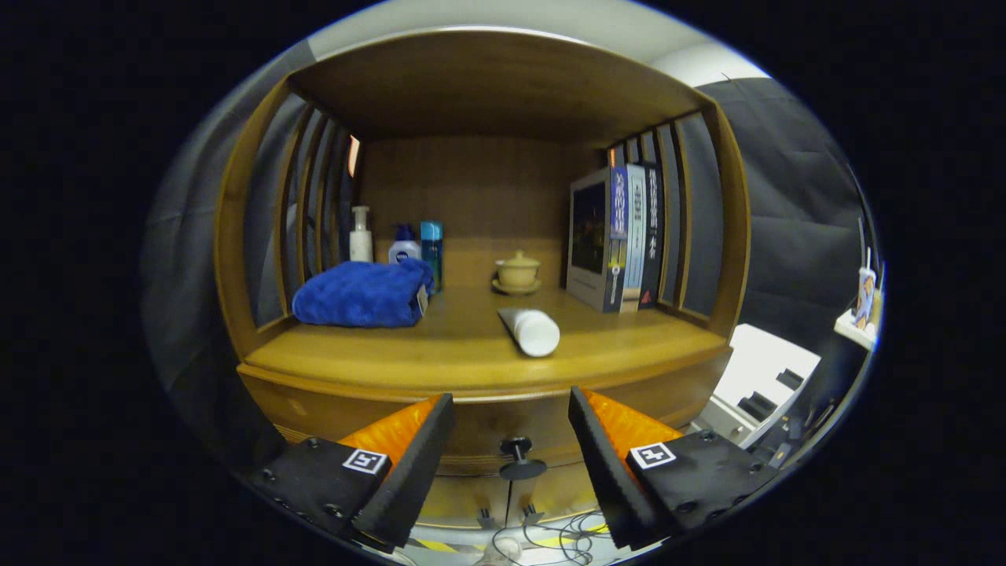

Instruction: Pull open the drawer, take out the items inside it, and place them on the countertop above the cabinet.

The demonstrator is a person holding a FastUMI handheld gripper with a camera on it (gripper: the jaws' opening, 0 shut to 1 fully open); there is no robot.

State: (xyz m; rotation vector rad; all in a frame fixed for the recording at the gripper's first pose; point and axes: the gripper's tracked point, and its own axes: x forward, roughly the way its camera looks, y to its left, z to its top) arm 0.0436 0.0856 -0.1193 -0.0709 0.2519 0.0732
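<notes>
A wooden cabinet with a countertop (471, 346) stands ahead of me. Its drawer front (487, 428) lies just under the countertop's edge and looks closed. A black round knob (519, 460) sticks out of the drawer, low between my two fingers. My gripper (511, 405) is open, with nothing between the black pads (420, 456), and sits a short way in front of the knob. A white tube (530, 330) lies on the countertop near the front edge. The drawer's inside is hidden.
On the countertop sit a folded blue towel (363, 293), a white pump bottle (361, 234), two blue containers (416, 248), a lidded tea cup on a saucer (517, 271) and upright books (621, 236). White equipment (762, 381) stands to the right; cables (550, 538) lie on the floor below.
</notes>
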